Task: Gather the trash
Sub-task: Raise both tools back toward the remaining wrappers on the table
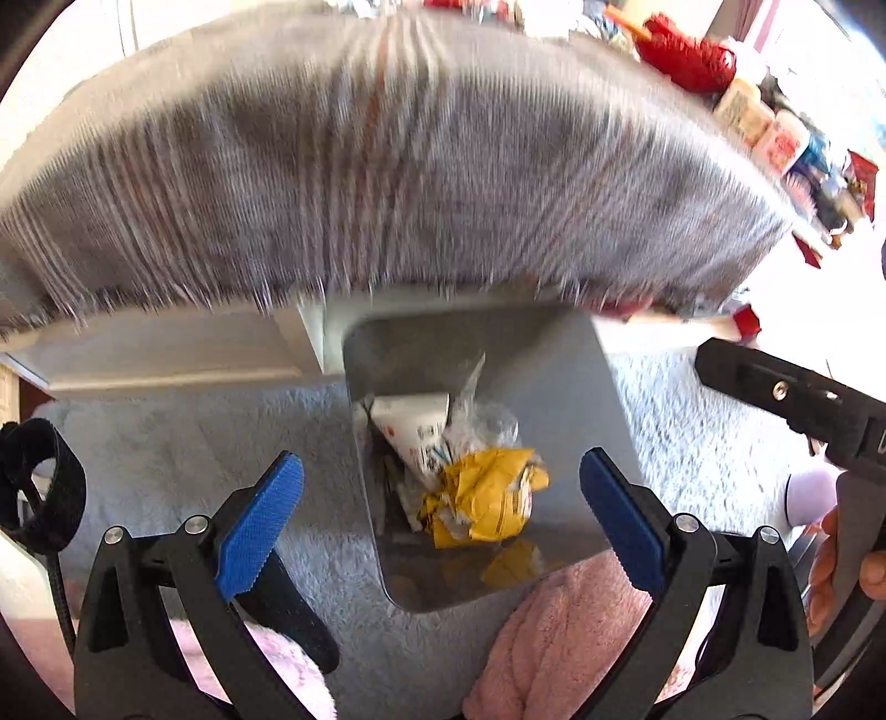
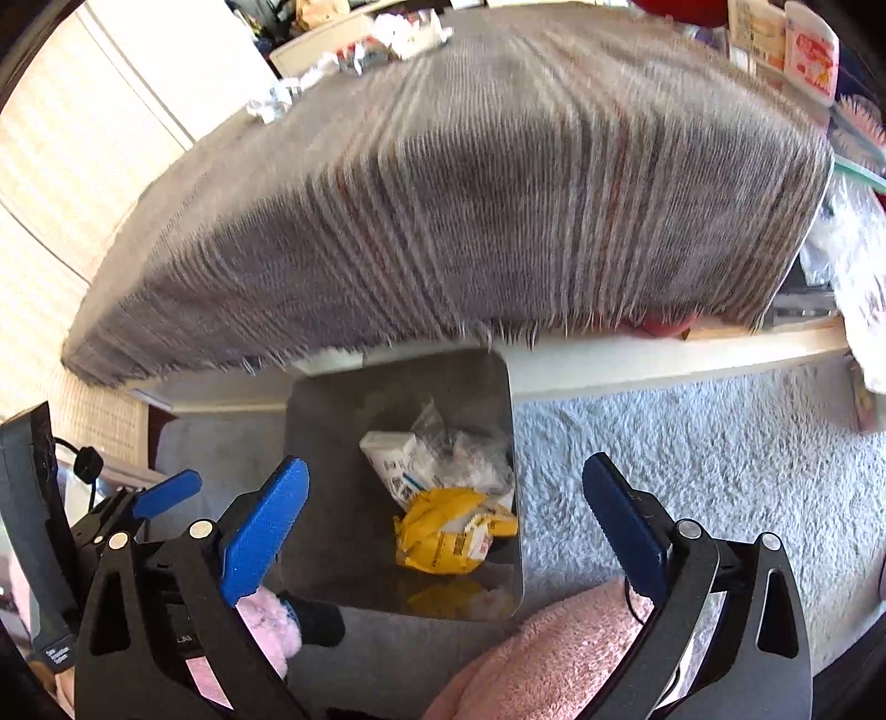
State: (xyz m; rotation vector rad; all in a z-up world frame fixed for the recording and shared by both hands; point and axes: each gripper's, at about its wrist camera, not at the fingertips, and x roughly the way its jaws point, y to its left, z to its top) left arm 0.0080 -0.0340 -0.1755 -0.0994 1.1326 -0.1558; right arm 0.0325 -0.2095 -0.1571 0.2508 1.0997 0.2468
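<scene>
A square metal bin point(image 1: 581, 387) stands on the carpet below the table edge; it also shows in the right wrist view point(image 2: 332, 443). Inside lie a crumpled yellow wrapper point(image 1: 487, 498) point(image 2: 448, 531), a white carton point(image 1: 410, 426) point(image 2: 387, 454) and clear plastic point(image 1: 487, 426) point(image 2: 465, 459). My left gripper point(image 1: 443, 515) is open and empty above the bin. My right gripper point(image 2: 448, 515) is open and empty above the bin too; its body shows at the right of the left wrist view point(image 1: 792, 393). More crumpled white paper point(image 2: 398, 33) lies on the far side of the table.
A table covered by a grey striped cloth point(image 1: 387, 166) point(image 2: 498, 194) overhangs the bin. Bottles and red items point(image 1: 764, 122) crowd its right end. Grey shaggy carpet point(image 2: 692, 454) surrounds the bin. Pink fluffy fabric point(image 1: 559, 637) point(image 2: 554, 664) lies under the grippers.
</scene>
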